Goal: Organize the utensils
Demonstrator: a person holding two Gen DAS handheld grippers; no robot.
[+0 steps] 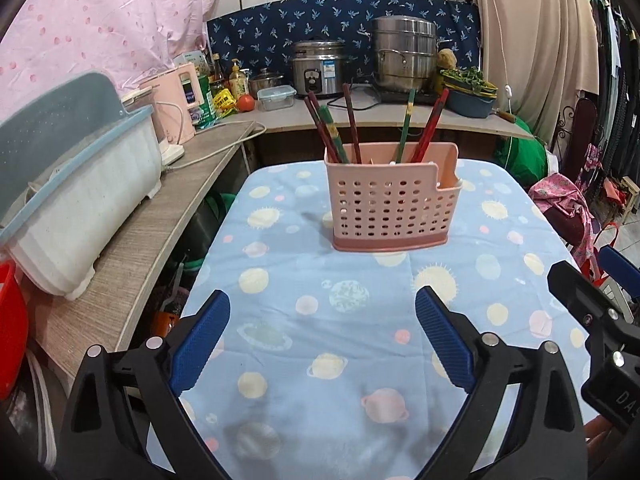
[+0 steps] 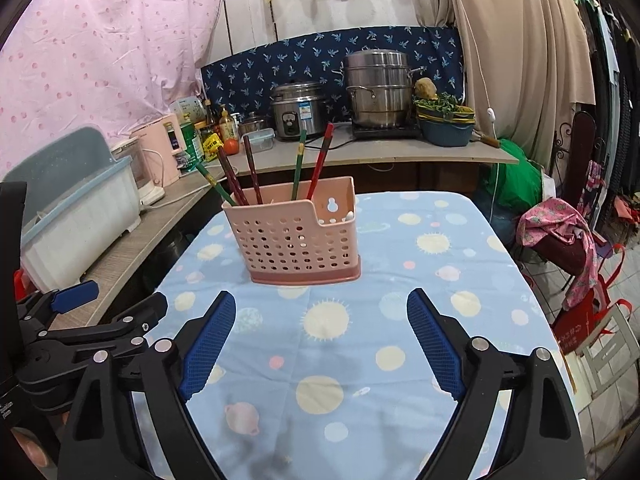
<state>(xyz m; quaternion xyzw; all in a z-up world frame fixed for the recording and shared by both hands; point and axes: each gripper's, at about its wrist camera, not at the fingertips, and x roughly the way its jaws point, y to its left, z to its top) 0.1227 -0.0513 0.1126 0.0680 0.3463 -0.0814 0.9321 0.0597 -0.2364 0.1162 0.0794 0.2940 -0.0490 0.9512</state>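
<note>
Chopsticks point(image 1: 352, 124) standing upright in pink perforated holder point(image 1: 390, 208), at far middle of blue planet-print tablecloth point(image 1: 340, 360); leaning apart because loosely dropped in. Left gripper point(image 1: 322, 344) low at near edge, jaws wide, holding nothing. Right gripper point(image 2: 320, 344) beside it on the right, jaws wide too, also empty. No loose utensil visible on cloth, so task probably finished or nearly. Both aimed toward holder, well apart from it.
</note>
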